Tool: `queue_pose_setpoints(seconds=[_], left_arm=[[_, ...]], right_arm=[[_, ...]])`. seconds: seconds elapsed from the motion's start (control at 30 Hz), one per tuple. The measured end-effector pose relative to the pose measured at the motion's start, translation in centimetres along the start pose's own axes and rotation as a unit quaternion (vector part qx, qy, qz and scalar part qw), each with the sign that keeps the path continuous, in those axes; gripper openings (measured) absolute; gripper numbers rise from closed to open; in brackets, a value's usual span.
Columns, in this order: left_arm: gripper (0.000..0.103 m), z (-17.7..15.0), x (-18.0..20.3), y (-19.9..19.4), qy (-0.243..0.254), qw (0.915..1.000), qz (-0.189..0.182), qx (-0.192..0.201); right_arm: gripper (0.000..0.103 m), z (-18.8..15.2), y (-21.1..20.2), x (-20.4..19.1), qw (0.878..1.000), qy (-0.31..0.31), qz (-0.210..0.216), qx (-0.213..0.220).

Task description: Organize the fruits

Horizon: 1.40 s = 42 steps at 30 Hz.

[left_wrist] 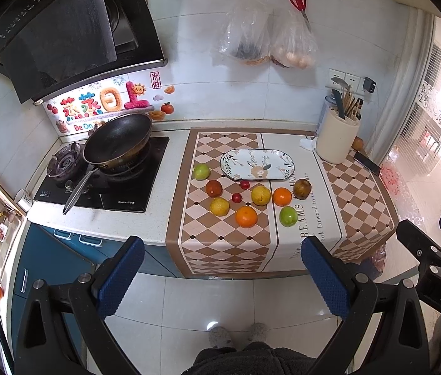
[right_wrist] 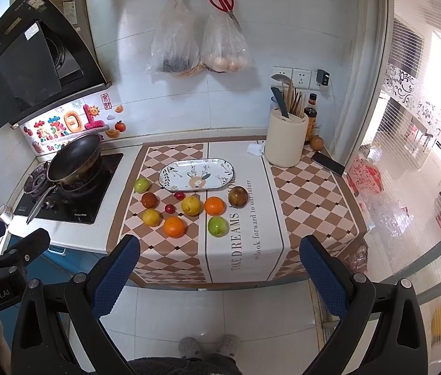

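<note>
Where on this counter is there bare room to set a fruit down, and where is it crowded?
Free: the patterned plate holds nothing; the mat's front strip, between the front orange and the counter edge; the checkered area right of the brown fruit, before the phone. Crowded: the fruit cluster just before the plate.

Ten loose fruits (left_wrist: 246,216) on checked mat, just before empty oval floral plate (left_wrist: 257,164).

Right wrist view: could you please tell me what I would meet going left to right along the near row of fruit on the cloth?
Yellow fruit → orange → green apple. The plate behind them holds no fruit yet.
</note>
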<state>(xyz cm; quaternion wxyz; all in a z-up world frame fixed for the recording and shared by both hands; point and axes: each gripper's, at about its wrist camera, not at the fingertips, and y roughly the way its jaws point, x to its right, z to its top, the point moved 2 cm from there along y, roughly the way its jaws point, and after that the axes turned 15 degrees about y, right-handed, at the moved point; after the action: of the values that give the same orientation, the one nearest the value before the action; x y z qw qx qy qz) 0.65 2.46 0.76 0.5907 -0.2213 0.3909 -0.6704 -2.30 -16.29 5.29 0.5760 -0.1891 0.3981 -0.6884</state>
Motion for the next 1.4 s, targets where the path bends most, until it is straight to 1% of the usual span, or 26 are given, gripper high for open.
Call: queue_pose_setpoints(seconds=[0.4, 0.6, 0.87, 0.97, 1.07, 1.17, 1.2, 1.27, 1.3, 1.33, 1.4], left_arm=[[0.103, 0.0, 0.1, -0.3, 0.001, 1.0, 0.001, 0.0], [0.103, -0.1, 0.0, -0.4, 0.0, 1.0, 0.001, 0.002], [0.103, -0.5, 0.7, -0.6, -0.001, 1.0, 0.002, 0.001], [0.103, -0.5, 0.9, -0.5, -0.006, 1.0, 0.002, 0.0], [0.103, -0.3, 1.0, 0.3, -0.021, 0.9998, 0.006, -0.002], [0.103, 0.1, 1.2, 2.0, -0.026, 0.9991, 0.034, -0.002], [0.103, 0.2, 1.3, 2.7, -0.027, 0.9987, 0.043, 0.003], [0.103, 0.4, 1.5, 4.1, -0.029, 0.9973, 0.067, 0.002], [0.103, 0.3, 1.5, 4.7, -0.029, 0.9967, 0.076, 0.003], [0.103, 0.3, 1.4, 5.5, -0.026, 0.9955, 0.091, 0.004], [0.103, 0.3, 1.4, 7.2, -0.017, 0.9917, 0.127, -0.005]], right_arm=[[0.103, -0.1, -0.1, 0.0, 1.0, 0.0, -0.001, 0.0], [0.103, -0.2, -0.7, 0.1, 1.0, -0.002, 0.005, 0.002], [0.103, -0.3, -1.0, 0.1, 1.0, 0.0, 0.007, 0.002], [0.103, -0.2, -0.9, 0.2, 1.0, 0.002, 0.008, 0.002], [0.103, 0.2, -0.1, 0.9, 1.0, 0.009, 0.01, 0.005], [0.103, 0.5, 2.1, 2.1, 0.999, 0.007, 0.033, 0.02], [0.103, 0.5, 3.2, 2.6, 0.999, 0.009, 0.034, 0.016], [0.103, 0.4, 5.5, 3.6, 0.999, 0.021, 0.042, -0.005], [0.103, 0.4, 6.9, 4.1, 0.998, 0.031, 0.048, -0.023], [0.103, 0.2, 8.8, 4.6, 0.996, 0.042, 0.059, -0.05], [0.103, -0.1, 11.8, 5.3, 0.992, 0.057, 0.076, -0.077]])
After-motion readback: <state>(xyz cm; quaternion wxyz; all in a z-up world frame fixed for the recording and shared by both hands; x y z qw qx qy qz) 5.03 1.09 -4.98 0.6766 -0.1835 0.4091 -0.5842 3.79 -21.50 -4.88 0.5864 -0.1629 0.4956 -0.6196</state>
